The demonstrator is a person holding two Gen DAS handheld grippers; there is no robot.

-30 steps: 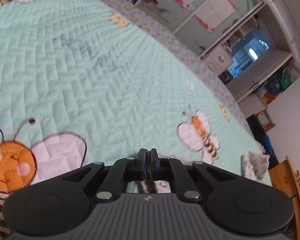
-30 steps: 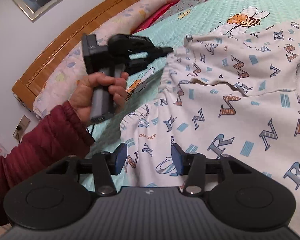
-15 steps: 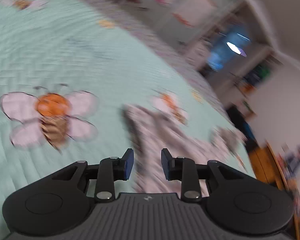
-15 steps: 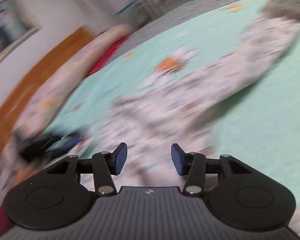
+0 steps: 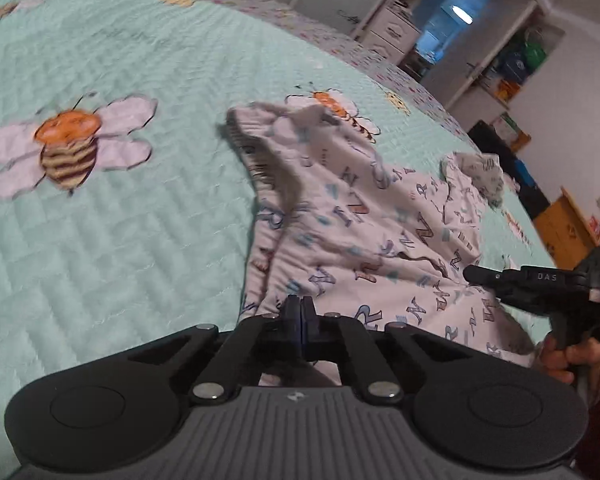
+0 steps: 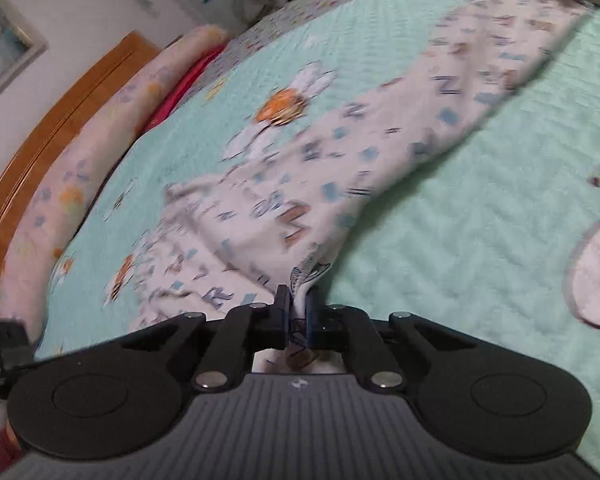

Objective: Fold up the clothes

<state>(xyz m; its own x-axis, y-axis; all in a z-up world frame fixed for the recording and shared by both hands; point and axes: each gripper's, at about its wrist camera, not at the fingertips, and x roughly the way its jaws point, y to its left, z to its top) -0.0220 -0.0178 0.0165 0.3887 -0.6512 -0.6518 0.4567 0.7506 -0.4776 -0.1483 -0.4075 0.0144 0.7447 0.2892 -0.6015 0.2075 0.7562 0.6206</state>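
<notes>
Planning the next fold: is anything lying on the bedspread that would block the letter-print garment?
Nothing visible does. Both tools, left and right, grip the garment; the bedspread around it looks bare.

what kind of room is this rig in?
Most likely a bedroom. The work surface is a bed with a quilt, a wooden headboard with pillows along it, and cupboards beyond.
</notes>
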